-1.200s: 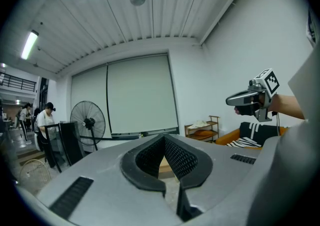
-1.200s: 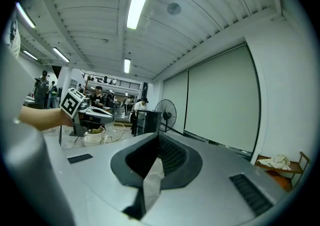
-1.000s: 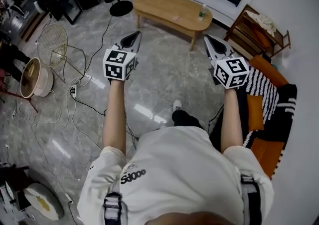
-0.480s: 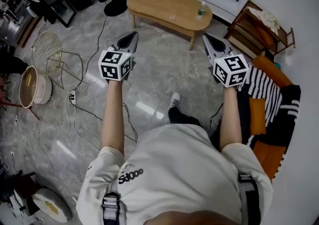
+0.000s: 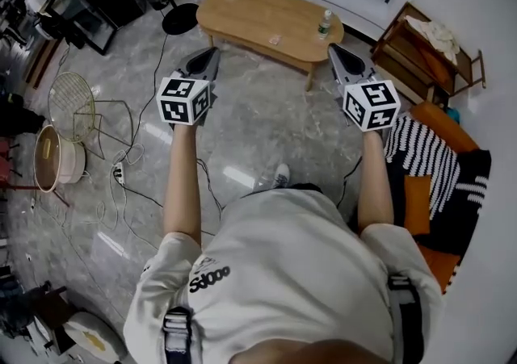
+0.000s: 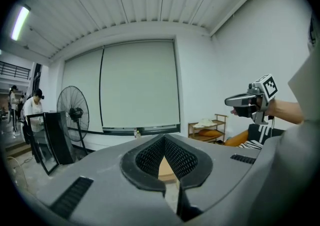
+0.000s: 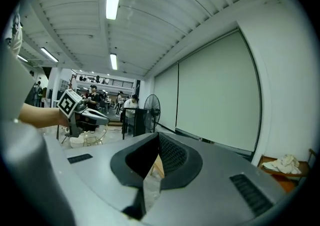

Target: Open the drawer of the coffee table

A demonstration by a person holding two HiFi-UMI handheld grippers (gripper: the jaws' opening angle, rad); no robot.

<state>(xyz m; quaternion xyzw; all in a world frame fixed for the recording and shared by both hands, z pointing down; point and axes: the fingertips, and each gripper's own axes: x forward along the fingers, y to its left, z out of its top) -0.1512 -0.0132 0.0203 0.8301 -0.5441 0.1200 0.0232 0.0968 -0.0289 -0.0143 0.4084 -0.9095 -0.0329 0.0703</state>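
Observation:
The oval wooden coffee table [image 5: 262, 15] stands ahead on the marble floor; I cannot make out its drawer from above. A bottle [image 5: 324, 23] stands on its right end. My left gripper [image 5: 213, 52] is held in the air short of the table's near left edge, jaws shut and empty. My right gripper [image 5: 332, 48] hangs by the table's right end, also shut and empty. In the left gripper view the closed jaws [image 6: 164, 141] leave a sliver of the table [image 6: 166, 171] showing. The right gripper view has the same between its jaws [image 7: 157, 140].
A wooden shelf unit [image 5: 426, 54] and an orange sofa with a striped throw [image 5: 432, 156] line the right side. A fan base [image 5: 179, 18], a wire chair [image 5: 74, 98], a round cooker [image 5: 53, 154] and floor cables [image 5: 121, 173] lie at the left.
The person has walked towards the coffee table, carrying both shut grippers forward; the table now sits closer in the head view and the chair and cooker have slid back.

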